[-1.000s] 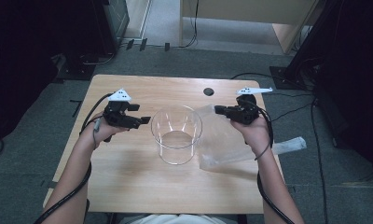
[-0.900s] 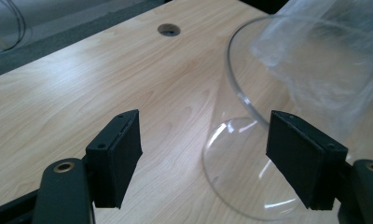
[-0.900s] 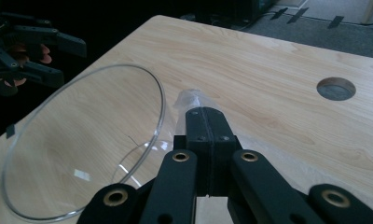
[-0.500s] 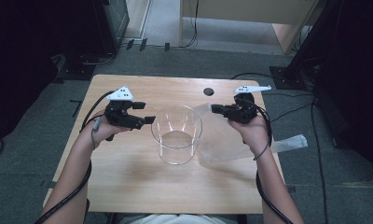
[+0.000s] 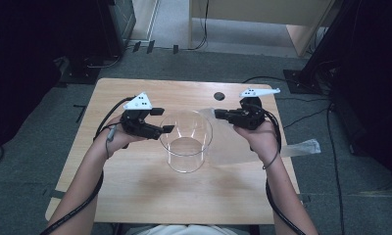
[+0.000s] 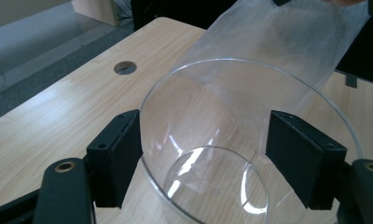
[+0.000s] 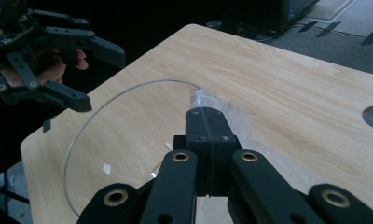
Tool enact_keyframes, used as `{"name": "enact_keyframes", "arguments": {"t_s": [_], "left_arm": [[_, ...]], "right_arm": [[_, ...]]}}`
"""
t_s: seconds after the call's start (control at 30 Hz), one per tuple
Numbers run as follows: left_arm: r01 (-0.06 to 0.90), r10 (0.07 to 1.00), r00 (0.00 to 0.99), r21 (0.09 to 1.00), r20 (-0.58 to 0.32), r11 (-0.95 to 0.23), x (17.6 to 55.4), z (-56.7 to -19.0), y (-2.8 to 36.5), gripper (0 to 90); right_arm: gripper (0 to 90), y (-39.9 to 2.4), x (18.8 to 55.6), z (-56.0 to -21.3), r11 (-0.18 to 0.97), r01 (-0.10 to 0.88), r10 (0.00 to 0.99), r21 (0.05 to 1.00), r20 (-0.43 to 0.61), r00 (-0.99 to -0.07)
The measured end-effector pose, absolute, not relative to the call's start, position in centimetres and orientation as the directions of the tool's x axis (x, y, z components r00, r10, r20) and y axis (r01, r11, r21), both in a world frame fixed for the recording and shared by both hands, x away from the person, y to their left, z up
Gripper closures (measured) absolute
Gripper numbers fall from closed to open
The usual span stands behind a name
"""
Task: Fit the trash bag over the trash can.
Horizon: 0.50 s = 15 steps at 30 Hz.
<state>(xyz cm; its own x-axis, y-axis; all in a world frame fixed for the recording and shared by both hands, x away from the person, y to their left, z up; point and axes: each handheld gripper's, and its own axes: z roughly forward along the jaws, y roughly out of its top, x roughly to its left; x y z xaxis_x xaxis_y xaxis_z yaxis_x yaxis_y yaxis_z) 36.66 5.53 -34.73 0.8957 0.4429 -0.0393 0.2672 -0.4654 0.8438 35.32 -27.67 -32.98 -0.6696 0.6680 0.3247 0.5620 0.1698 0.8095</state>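
The right gripper (image 5: 218,114) is clamped on the edge of a clear plastic bag (image 5: 233,142), with the glass container (image 5: 186,141) at its 9 o'clock and the bag's long axis trailing toward 4 o'clock off the tabletop (image 5: 150,196). The left gripper (image 5: 165,121), jaws spread and holding nothing, straddles the container's rim from 9 o'clock and is the nearer one. Both forearms reach in from 6 o'clock, wrists level.
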Motion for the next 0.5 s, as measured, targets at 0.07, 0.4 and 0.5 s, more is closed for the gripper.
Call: {"name": "enact_keyframes", "arguments": {"t_s": [0.07, 0.4, 0.5], "left_arm": [[0.257, 0.43, 0.902, 0.843, -0.035, -0.473, 36.4, -34.8, 5.0, 26.3], [0.215, 0.388, 0.921, 0.853, -0.016, -0.476, 35.6, -34.8, 3.3, 26.3], [0.207, 0.383, 0.923, 0.861, -0.015, -0.465, 35.5, -34.7, 3.1, 26.3]], "right_arm": [[90.0, -27.3, 35.2, -32.9, 0.175, 0.558, 0.659, 0.811, 0.325, -0.679], [90.0, -25.3, 34.7, -32.3, 0.218, 0.531, 0.621, 0.819, 0.303, -0.722], [90.0, -24.7, 34.6, -32.3, 0.233, 0.527, 0.613, 0.817, 0.297, -0.732]]}}
